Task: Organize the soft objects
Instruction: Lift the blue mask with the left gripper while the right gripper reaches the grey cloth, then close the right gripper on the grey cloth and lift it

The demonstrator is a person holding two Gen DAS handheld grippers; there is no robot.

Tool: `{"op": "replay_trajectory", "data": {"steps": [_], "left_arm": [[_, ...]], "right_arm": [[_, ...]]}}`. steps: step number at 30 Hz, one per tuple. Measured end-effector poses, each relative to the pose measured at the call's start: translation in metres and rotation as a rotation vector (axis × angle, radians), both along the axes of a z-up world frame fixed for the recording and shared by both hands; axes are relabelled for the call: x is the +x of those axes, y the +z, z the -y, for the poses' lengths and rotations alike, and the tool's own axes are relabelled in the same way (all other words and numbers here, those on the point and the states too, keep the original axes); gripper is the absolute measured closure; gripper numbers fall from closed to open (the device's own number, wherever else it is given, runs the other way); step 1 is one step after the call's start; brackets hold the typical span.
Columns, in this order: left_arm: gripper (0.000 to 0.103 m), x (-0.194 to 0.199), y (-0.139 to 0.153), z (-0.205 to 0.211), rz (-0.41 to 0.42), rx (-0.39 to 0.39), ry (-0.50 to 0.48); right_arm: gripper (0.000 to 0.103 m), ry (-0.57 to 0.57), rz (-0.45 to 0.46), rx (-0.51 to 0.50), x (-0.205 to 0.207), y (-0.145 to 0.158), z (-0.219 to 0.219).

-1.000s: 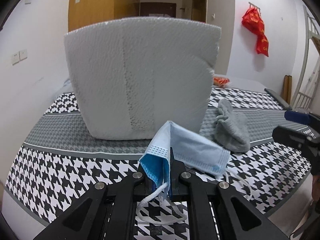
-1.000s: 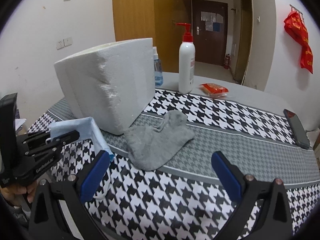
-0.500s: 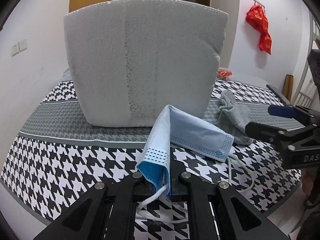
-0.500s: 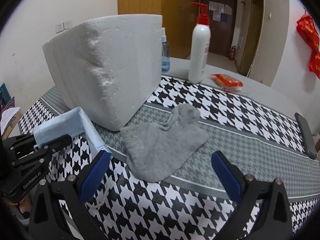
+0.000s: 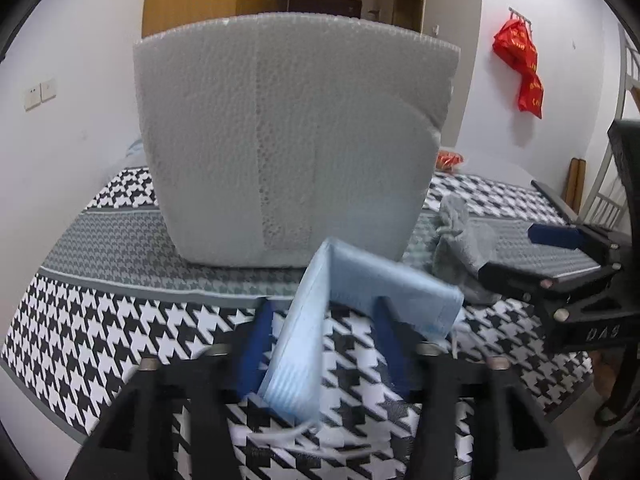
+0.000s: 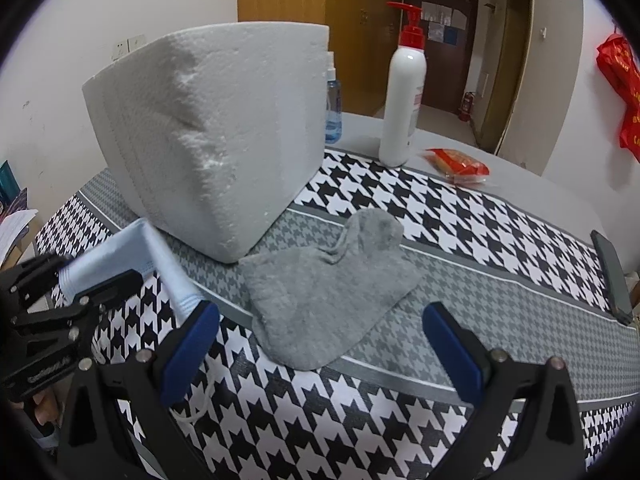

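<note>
— Blue fabric first: where is your face mask (image 5: 362,300) sitting right now?

— Folded, between the pads of your left gripper (image 5: 326,344), in front of the foam box (image 5: 296,136). Its ear loop trails onto the houndstooth tablecloth (image 5: 120,320).

— Clenched on it?

— No. Your jaws have just been opening; the mask stands loose between them, blurred, likely dropping to the cloth. Judging by that, you are setting it down beside the box.

— And the other hand?

— Your right gripper (image 6: 320,344) is spread wide, holding nothing, poised low over the grey sock (image 6: 328,284), which lies flat against the box's corner. Presumably you hold it there ready for the sock.
</note>
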State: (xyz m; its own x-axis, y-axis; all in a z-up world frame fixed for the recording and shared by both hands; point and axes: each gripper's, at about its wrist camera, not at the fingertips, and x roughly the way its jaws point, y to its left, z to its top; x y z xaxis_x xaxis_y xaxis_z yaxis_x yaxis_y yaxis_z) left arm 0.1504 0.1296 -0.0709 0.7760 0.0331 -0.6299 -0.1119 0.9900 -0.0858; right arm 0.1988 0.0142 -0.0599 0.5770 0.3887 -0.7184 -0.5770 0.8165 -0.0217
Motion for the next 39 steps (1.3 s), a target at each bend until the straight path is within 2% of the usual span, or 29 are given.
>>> {"op": "replay_trajectory", "data": {"steps": [3,6,12,15,17,24,26,28,29,32,35,39], "left_arm": [[0.049,0.003,0.006,0.0,0.031,0.016,0.01],[0.081,0.013,0.0,0.001,-0.019,0.005,-0.004],[0.094,0.019,-0.004,0.006,-0.054,0.018,-0.036],[0.095,0.02,-0.004,0.005,-0.054,0.007,-0.033],[0.095,0.022,-0.005,0.011,-0.051,0.002,-0.033],[0.095,0.017,-0.006,0.005,-0.05,-0.005,-0.034],[0.095,0.017,-0.005,0.004,-0.05,-0.006,-0.038],[0.095,0.017,-0.005,0.004,-0.047,-0.002,-0.045],[0.095,0.016,-0.005,0.005,-0.046,0.0,-0.047],[0.095,0.016,-0.005,0.005,-0.042,-0.003,-0.058],[0.095,0.011,-0.002,0.003,-0.028,-0.02,-0.065],[0.095,0.001,0.009,0.001,0.011,-0.017,-0.069]], "right_arm": [[0.0,0.002,-0.009,0.001,0.002,-0.001,-0.001],[0.0,0.008,-0.021,-0.004,0.006,-0.004,-0.003],[0.0,0.028,-0.038,-0.039,0.011,-0.011,-0.013],[0.005,0.043,-0.039,-0.047,0.011,-0.013,-0.017],[0.019,0.048,-0.049,-0.05,0.013,-0.014,-0.018],[0.045,0.029,-0.079,-0.083,0.015,-0.021,-0.015],[0.057,0.023,-0.087,-0.085,0.016,-0.023,-0.015],[0.064,0.03,-0.104,-0.068,0.018,-0.024,-0.014],[0.073,0.036,-0.104,-0.067,0.017,-0.024,-0.015],[0.084,0.042,-0.118,-0.047,0.015,-0.024,-0.014],[0.086,0.025,-0.143,-0.004,0.016,-0.022,-0.004],[0.086,0.004,-0.123,0.075,0.007,-0.008,0.016]]}}
